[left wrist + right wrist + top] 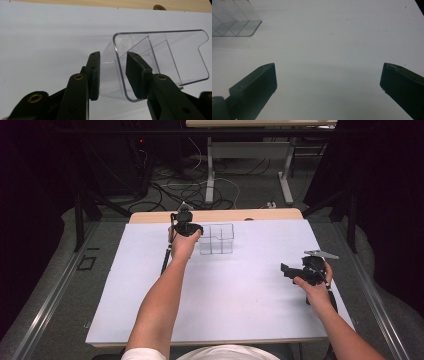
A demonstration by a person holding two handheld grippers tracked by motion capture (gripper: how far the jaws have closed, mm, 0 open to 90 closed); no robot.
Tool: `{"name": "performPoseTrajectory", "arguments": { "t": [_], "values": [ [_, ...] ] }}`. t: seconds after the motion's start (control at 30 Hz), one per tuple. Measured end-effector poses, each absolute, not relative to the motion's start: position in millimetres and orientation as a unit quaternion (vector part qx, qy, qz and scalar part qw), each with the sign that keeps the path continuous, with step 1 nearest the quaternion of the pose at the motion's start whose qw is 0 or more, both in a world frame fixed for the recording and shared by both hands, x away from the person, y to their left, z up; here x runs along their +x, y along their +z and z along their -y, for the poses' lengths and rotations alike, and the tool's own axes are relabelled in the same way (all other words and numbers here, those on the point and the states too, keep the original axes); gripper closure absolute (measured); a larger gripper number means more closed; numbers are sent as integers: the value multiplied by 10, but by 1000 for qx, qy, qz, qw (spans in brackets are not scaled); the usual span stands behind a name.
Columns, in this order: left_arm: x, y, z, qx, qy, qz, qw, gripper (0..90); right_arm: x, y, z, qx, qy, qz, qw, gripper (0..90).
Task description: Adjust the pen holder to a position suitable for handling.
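The left tool (112, 72) is narrowed astride the near wall of the clear box (160, 57) at mid-bench (150, 285), pads not yet pressing. Light, stiff, slippery plastic is judged; the rim suits gripping. The right tool (328, 82) is held wide, empty.

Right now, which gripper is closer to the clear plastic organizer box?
Left. The left gripper straddles one wall of the clear box, one jaw outside and one inside. The right gripper hovers open over bare table, well off to the box's side.
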State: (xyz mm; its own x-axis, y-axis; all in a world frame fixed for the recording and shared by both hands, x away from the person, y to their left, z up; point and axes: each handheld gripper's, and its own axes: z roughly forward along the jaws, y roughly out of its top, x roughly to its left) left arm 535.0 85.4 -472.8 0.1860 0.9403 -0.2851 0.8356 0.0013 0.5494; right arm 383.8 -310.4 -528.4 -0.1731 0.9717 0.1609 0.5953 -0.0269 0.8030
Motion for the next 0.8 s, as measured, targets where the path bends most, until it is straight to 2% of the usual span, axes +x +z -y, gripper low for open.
{"name": "performPoseTrajectory", "arguments": {
  "t": [0.33,0.6,0.8],
  "values": [
    [5352,-4771,-909,688,57,-642,334,668,3838,-5287,3102,597,395,-657,236,5],
    [5349,-4769,-903,682,42,-644,344,774,3844,-5290,3111,597,394,-658,237,7],
    [5347,-4766,-908,677,37,-648,345,782,3843,-5290,3114,596,394,-659,237,9]
  ]
}}
